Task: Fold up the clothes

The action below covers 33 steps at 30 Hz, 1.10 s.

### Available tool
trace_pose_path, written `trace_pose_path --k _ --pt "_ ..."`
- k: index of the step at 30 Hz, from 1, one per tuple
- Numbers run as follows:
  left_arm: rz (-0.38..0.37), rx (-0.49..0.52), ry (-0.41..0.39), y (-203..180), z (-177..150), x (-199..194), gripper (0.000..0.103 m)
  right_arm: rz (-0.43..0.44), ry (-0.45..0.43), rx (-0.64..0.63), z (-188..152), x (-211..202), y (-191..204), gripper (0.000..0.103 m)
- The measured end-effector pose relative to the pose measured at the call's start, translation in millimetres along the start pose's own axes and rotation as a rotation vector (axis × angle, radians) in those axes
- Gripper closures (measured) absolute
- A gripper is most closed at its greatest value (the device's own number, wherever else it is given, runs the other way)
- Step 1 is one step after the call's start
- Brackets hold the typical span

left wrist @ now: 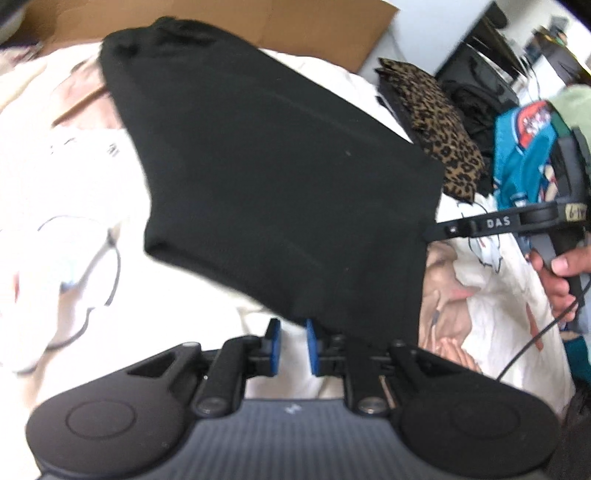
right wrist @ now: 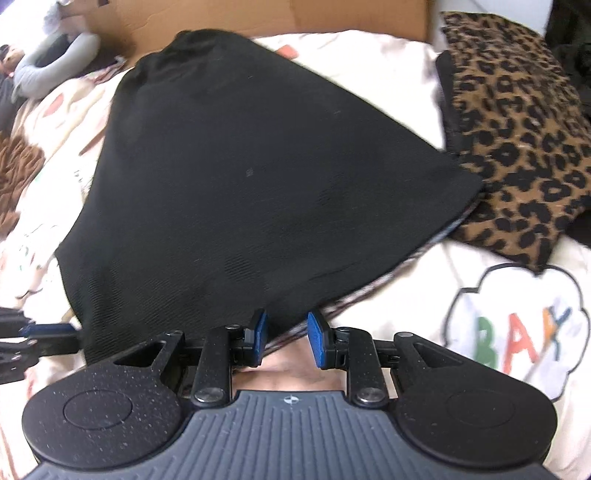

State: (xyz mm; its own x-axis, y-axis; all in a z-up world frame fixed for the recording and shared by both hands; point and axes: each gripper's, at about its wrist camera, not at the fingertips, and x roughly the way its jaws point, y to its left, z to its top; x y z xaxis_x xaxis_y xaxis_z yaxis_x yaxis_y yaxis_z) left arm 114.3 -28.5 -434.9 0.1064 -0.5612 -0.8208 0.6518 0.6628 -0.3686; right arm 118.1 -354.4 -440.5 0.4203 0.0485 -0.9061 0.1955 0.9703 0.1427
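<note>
The black garment [left wrist: 280, 177] lay spread over a cream printed bedspread [left wrist: 74, 177] on a bed, its far end bunched up near a sheet of brown cardboard [left wrist: 229, 22]. Its near edge was raised and ran between the two tools.

In the left wrist view the left gripper [left wrist: 293, 347] pointed steeply down at the near edge of the garment. Its blue fingers [left wrist: 274, 345] stood a small way apart, with pale bedspread showing in the gap. The cloth passed just over the tip of the right-hand finger and was not between the two. From the right wrist view, the left gripper [right wrist: 75, 334] showed at the left border, its tip against the corner of the garment [right wrist: 258, 166].

The right gripper [right wrist: 286, 338] had its fingers [right wrist: 260, 332] partly apart, and a thick folded edge of the black garment filled the space between them, so they appeared to pinch it. In the left wrist view the right gripper [left wrist: 430, 234] met the garment's right corner, with a hand [left wrist: 554, 273] around its handle.

A folded leopard-print cloth [right wrist: 517, 147] lay just beside the garment's right corner, on the bedspread [right wrist: 406, 332]. A teal garment [left wrist: 524, 155] sat beyond it.
</note>
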Motion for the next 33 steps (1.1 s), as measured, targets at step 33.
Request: trace_pose_path --k 33 --pt "-0.475 -0.842 -0.054 67.0 -26.2 43.7 0.09 0.307 -0.036 0.548 -23.5 22.5 -82.9 0.056"
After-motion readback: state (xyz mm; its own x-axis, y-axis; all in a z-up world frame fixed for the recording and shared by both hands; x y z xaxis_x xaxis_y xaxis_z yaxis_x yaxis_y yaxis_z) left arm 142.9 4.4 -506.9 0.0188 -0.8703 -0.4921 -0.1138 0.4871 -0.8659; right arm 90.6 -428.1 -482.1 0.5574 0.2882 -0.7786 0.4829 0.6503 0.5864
